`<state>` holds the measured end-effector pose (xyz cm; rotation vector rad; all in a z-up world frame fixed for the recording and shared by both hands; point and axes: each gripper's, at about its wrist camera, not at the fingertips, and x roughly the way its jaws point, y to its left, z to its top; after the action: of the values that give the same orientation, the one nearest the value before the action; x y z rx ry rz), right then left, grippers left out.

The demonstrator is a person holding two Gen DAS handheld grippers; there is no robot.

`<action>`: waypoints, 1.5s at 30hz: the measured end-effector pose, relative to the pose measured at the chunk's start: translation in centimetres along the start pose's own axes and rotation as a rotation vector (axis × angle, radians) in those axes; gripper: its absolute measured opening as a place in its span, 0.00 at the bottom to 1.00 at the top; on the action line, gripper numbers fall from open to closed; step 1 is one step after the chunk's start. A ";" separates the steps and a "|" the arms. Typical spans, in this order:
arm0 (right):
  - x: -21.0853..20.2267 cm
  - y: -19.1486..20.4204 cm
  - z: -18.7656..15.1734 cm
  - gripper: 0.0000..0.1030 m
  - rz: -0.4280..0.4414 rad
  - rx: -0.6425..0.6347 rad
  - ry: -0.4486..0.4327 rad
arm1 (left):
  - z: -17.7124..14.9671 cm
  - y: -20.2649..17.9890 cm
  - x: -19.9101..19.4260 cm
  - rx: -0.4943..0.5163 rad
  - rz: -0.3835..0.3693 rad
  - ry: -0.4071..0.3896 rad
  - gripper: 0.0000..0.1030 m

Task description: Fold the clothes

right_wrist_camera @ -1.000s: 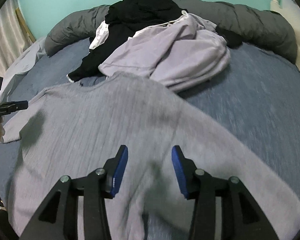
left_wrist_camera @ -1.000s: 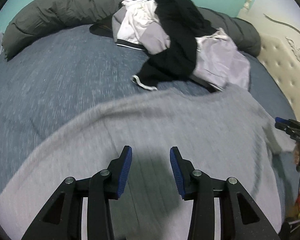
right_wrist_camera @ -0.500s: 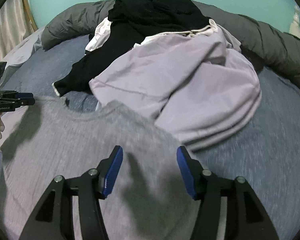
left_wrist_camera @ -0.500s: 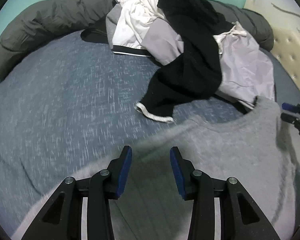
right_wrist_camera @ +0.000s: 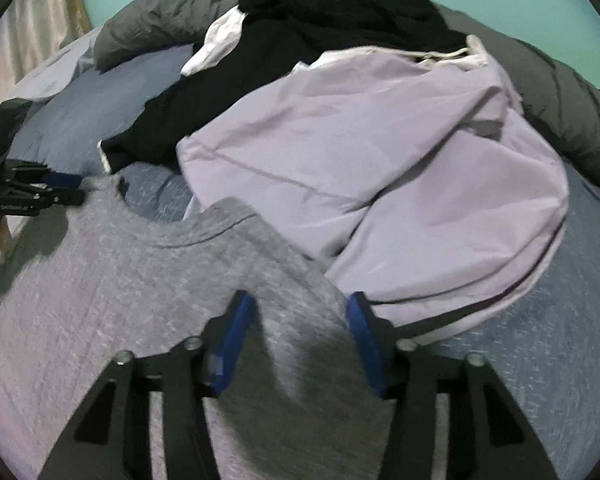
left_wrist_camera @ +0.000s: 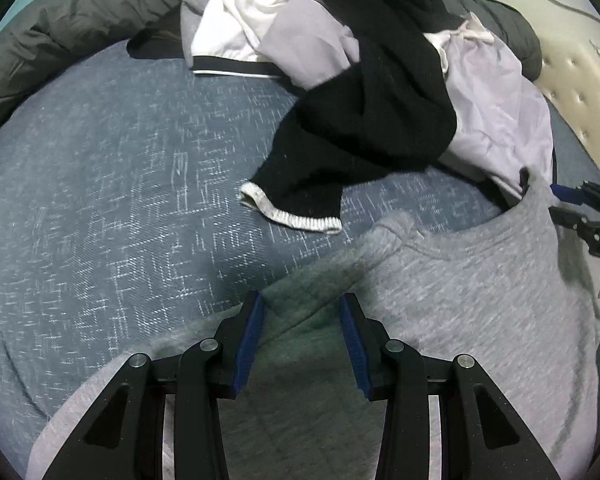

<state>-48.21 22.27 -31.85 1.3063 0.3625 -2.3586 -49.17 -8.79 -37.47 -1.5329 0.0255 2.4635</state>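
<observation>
A grey sweater (left_wrist_camera: 480, 300) lies flat on the blue bed cover (left_wrist_camera: 120, 200), its neckline (right_wrist_camera: 188, 236) toward the clothes pile. My left gripper (left_wrist_camera: 302, 304) hovers low over one shoulder of the sweater. Its jaws stand apart, the shoulder edge lies between them, and the pads are not pressing. My right gripper (right_wrist_camera: 300, 304) is over the other shoulder (right_wrist_camera: 284, 280). Its jaws are closing, with grey fabric between them and the pads clear of it. Each gripper also shows at the edge of the other's view: right gripper (left_wrist_camera: 572, 208), left gripper (right_wrist_camera: 60, 190).
A heap of clothes lies just beyond the collar: a black garment (left_wrist_camera: 372, 120), a lilac one (right_wrist_camera: 380, 180) and a white one (left_wrist_camera: 252, 12). A dark grey duvet (right_wrist_camera: 560, 100) rims the far side. A tufted headboard (left_wrist_camera: 580, 100) stands at the right, a curtain (right_wrist_camera: 20, 40) at the left.
Both grippers travelled up the sweater from its middle to the shoulders and came lower. The right jaws widened, then narrowed again. The left jaws kept the same gap.
</observation>
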 end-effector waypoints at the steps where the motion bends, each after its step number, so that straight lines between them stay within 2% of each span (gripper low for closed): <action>1: 0.1 0.1 -0.1 0.30 -0.004 -0.012 0.002 | 0.0 -0.1 0.0 0.005 -0.003 -0.003 0.41; 2: 0.2 0.3 -0.2 0.20 -0.011 -0.023 0.003 | -0.1 -0.2 0.0 0.011 -0.006 -0.006 0.36; 3: 0.3 0.5 -0.3 0.15 -0.020 -0.037 0.004 | -0.1 -0.3 0.0 0.023 -0.020 -0.005 0.25; 4: 0.2 0.7 -0.4 0.09 -0.030 -0.053 0.000 | -0.1 -0.4 -0.1 0.033 -0.010 -0.005 0.20; 6: -0.2 1.0 -0.5 0.08 -0.056 -0.075 -0.027 | -0.1 -0.7 -0.4 0.044 -0.003 -0.016 0.06; 10: -1.9 0.8 -0.2 0.07 -0.094 -0.070 -0.102 | 0.1 -1.5 -2.5 0.082 0.046 -0.096 0.04; 14: -3.9 0.4 0.3 0.06 -0.125 -0.080 -0.167 | 1.4 -1.1 -6.1 0.039 0.066 -0.209 0.04; 16: -4.3 0.2 0.6 0.06 -0.132 -0.070 -0.183 | 2.3 -0.5 -7.0 0.020 0.074 -0.234 0.04; 20: -3.9 -0.1 0.9 0.06 -0.143 -0.052 -0.178 | 3.7 0.4 -7.7 -0.009 0.146 -0.257 0.00; 23: -2.9 -0.1 1.0 0.06 -0.152 -0.048 -0.158 | 4.3 1.2 -7.0 -0.019 0.135 -0.224 0.00; 28: -0.9 -0.8 0.3 0.06 -0.126 -0.010 -0.108 | 3.2 0.9 -4.8 0.017 0.017 -0.133 0.01; 29: -0.8 -0.9 0.2 0.06 -0.116 -0.003 -0.107 | 2.9 0.9 -4.4 0.020 0.023 -0.120 0.02; 31: -0.7 -0.9 -0.1 0.06 -0.103 -0.003 -0.107 | 2.4 0.9 -3.8 0.025 0.012 -0.102 0.16; 32: -0.7 -0.9 -0.2 0.06 -0.099 -0.008 -0.106 | 2.1 0.9 -3.5 0.027 0.000 -0.099 0.36; 33: -0.7 -0.9 -0.3 0.06 -0.095 -0.010 -0.106 | 2.0 0.8 -3.1 0.035 -0.002 -0.086 0.51; 35: -0.6 -1.0 -0.4 0.06 -0.088 -0.011 -0.104 | 1.7 0.5 -2.4 0.050 -0.004 -0.061 0.57; 41: -0.6 -0.5 -0.5 0.06 -0.090 -0.032 -0.104 | 0.8 -0.1 -0.1 0.071 0.018 0.001 0.58; 43: -0.7 -0.4 -0.6 0.06 -0.095 -0.043 -0.111 | 0.5 -0.4 0.5 0.087 0.024 0.014 0.53; 44: -0.8 -0.3 -0.7 0.06 -0.096 -0.044 -0.119 | 0.4 -0.6 0.4 0.095 0.023 0.010 0.39; 45: -1.0 -0.3 -0.8 0.06 -0.100 -0.048 -0.126 | 0.3 -0.7 0.3 0.104 0.023 0.006 0.20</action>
<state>-47.29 23.06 -31.42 1.1356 0.4526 -2.4842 -49.38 -8.00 -37.50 -1.5054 0.1703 2.4337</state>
